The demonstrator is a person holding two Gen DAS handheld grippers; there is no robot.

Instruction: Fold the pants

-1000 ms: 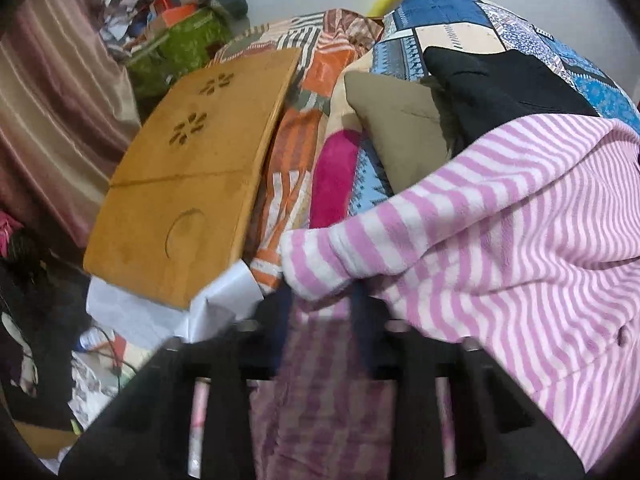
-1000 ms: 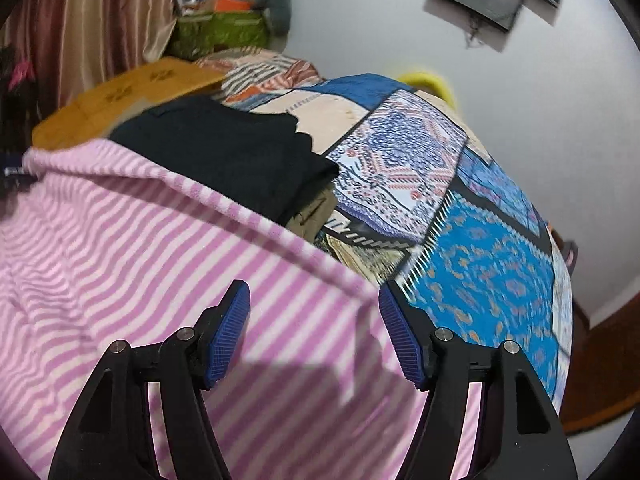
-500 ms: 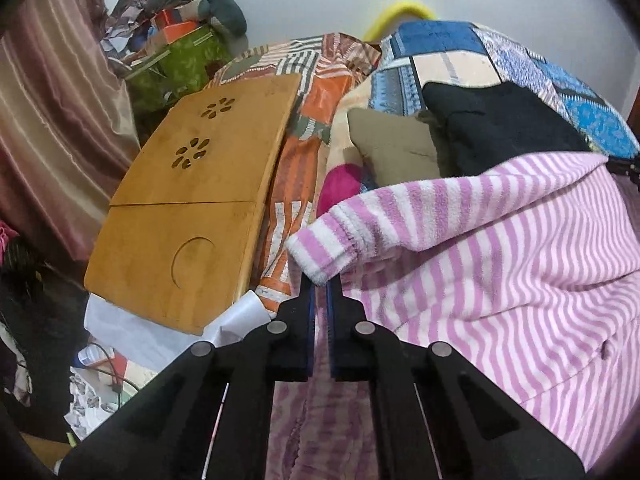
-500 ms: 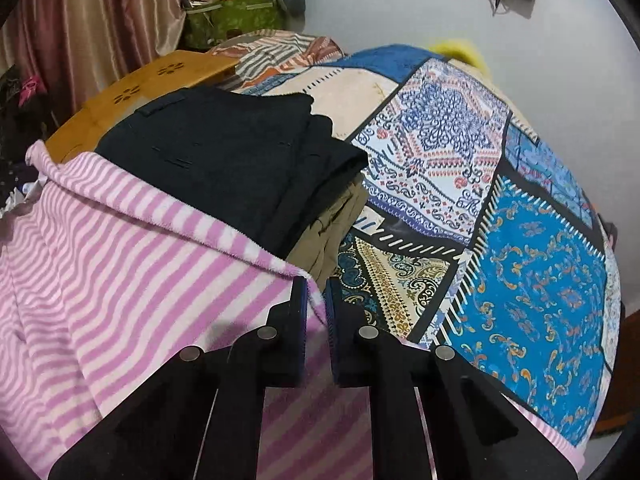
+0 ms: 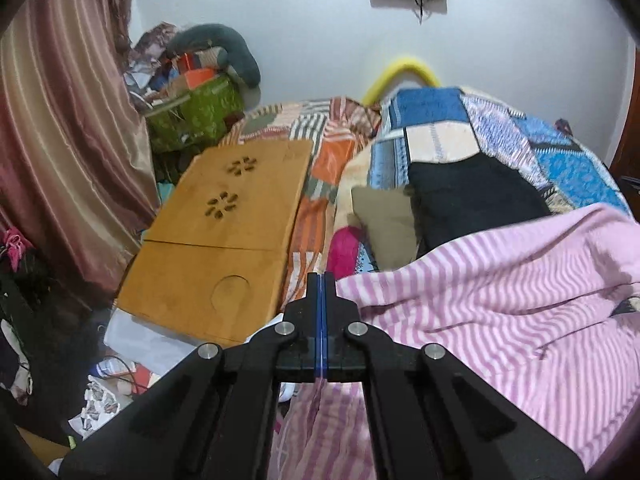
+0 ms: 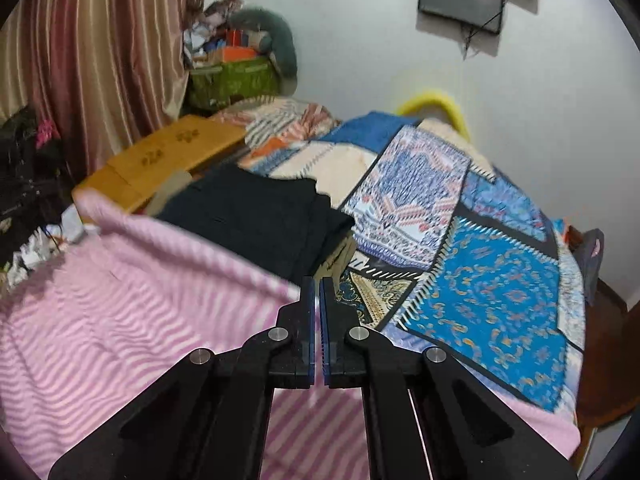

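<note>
The pink-and-white striped pants [image 5: 500,300] lie spread over the bed, and their near edge hangs raised between my two grippers. My left gripper [image 5: 321,280] is shut on the left corner of that edge, with striped cloth hanging below its fingers. In the right wrist view the same pants [image 6: 140,300] fill the lower left. There my right gripper [image 6: 316,284] is shut on the right end of the raised edge. The lifted edge is blurred in both views.
A folded black garment [image 5: 468,200] and an olive one [image 5: 388,220] lie just beyond the pants on the patchwork quilt [image 6: 492,292]. A wooden lap table [image 5: 224,248] sits at the bed's left side. A curtain [image 5: 60,140], a green bag [image 5: 200,116] and floor clutter stand further left.
Both grippers went from open to shut on the pants' near edge. Both then rose, lifting that edge off the bed, and more of the wall has come into view.
</note>
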